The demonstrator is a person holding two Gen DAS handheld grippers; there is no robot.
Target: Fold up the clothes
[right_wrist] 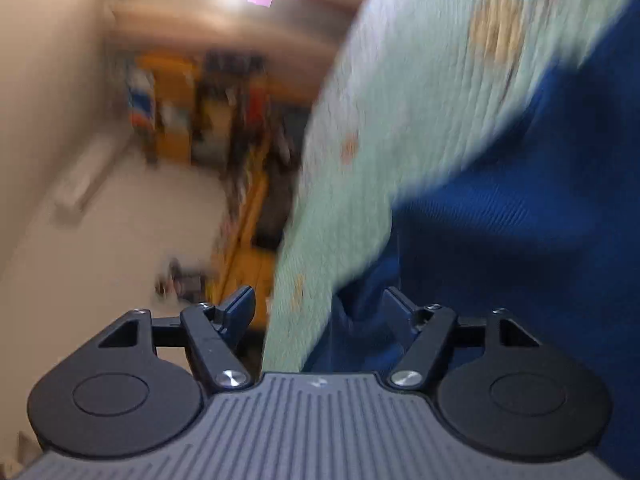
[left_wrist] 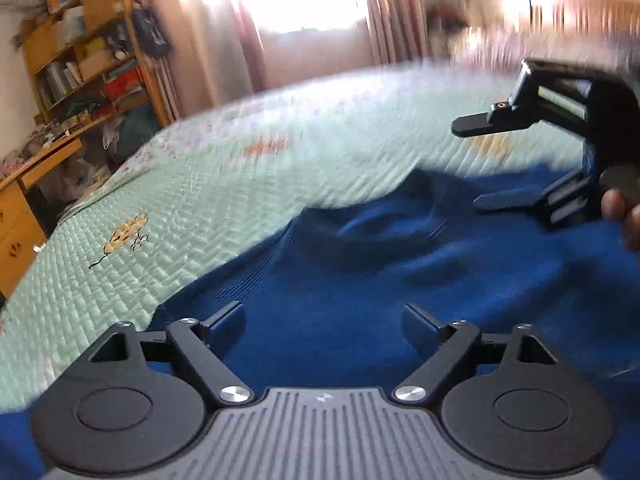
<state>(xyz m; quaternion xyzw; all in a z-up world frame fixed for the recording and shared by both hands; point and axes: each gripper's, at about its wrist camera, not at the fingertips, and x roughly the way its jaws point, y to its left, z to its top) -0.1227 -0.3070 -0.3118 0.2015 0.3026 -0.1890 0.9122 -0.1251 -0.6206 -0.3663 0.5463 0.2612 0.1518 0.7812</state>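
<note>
A wooden bookshelf crowded with boxes and books [left_wrist: 86, 56] stands at the far left of the room, beyond the bed. The pale green quilted bedspread with embroidered figures [left_wrist: 208, 184] serves as the work surface. On it lies the deep blue ribbed knit garment [left_wrist: 360, 272], rumpled rather than flat, its edge running beside bare quilt; by my judgement it is laid out here so that it can be squared and folded, and no fold is yet evident.

The left gripper [left_wrist: 324, 320] hangs over the blue knit with its jaws spread wide. Nothing lies between them, and contact with the cloth cannot be confirmed.

Further right, the right gripper [left_wrist: 476, 164], held by a hand [left_wrist: 618, 212], is turned on its side above the garment's far portion. Its jaws stand apart and empty. The right wrist view is heavily blurred; there the garment's edge [right_wrist: 520, 220] lies ahead of the open fingers, not pinched.
</note>
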